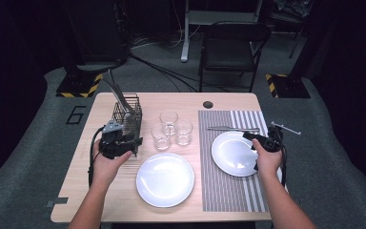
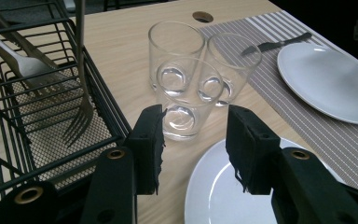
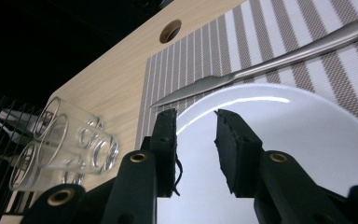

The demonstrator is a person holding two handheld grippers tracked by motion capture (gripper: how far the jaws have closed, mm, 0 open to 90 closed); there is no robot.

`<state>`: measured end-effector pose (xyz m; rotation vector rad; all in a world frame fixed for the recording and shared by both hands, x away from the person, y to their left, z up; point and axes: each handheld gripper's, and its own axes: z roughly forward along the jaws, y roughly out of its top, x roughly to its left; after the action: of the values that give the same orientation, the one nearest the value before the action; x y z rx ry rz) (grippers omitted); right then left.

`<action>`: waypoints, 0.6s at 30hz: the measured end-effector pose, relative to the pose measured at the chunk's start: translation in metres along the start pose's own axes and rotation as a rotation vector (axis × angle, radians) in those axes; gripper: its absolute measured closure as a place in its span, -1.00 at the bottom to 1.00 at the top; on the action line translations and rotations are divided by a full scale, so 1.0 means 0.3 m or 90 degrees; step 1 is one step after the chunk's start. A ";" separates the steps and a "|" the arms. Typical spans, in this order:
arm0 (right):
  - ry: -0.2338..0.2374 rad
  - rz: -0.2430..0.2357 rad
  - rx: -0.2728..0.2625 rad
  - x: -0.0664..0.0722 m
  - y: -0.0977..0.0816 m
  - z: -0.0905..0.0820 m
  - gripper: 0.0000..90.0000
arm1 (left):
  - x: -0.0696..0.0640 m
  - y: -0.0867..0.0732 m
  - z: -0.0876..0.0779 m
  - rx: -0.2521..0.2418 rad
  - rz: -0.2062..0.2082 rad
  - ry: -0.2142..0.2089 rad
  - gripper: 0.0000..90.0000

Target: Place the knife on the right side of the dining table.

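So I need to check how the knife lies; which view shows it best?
The right gripper view: the knife lies whole and close beyond the plate. The high view shows it small, and the left gripper view shows it far off.

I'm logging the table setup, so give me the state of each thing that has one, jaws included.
Left gripper: jaws open, nothing between them.
Right gripper: jaws open, nothing between them, over the mat plate.
Glasses: three, upright, empty, clustered together.
Rack: upright, holds cutlery.
Fork: in the rack, tines down.
Knife: flat on the mat, beyond the plate.
Mat plate: empty.
Near plate: empty, on bare wood.
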<state>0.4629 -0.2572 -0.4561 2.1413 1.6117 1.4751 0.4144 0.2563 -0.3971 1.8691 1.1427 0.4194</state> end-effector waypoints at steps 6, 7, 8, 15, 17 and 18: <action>0.002 -0.026 0.001 0.005 -0.033 -0.005 0.51 | 0.018 0.024 0.012 -0.010 -0.013 0.011 0.27; 0.000 -0.031 0.000 0.005 -0.038 -0.008 0.51 | 0.022 0.029 0.012 -0.009 -0.012 0.013 0.28; 0.003 -0.035 0.000 0.005 -0.042 -0.009 0.51 | 0.025 0.035 0.015 -0.008 -0.012 0.017 0.28; 0.018 -0.040 -0.010 0.003 -0.066 -0.021 0.51 | 0.054 0.071 0.014 -0.018 -0.014 0.035 0.30; 0.016 -0.053 -0.013 0.004 -0.071 -0.025 0.51 | 0.061 0.077 0.018 -0.018 -0.015 0.041 0.30; 0.014 -0.064 -0.013 0.004 -0.073 -0.026 0.51 | 0.064 0.081 0.020 -0.014 -0.015 0.043 0.31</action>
<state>0.4421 -0.2500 -0.4636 2.0095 1.6774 1.4836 0.4415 0.2649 -0.3835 1.8318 1.1996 0.4831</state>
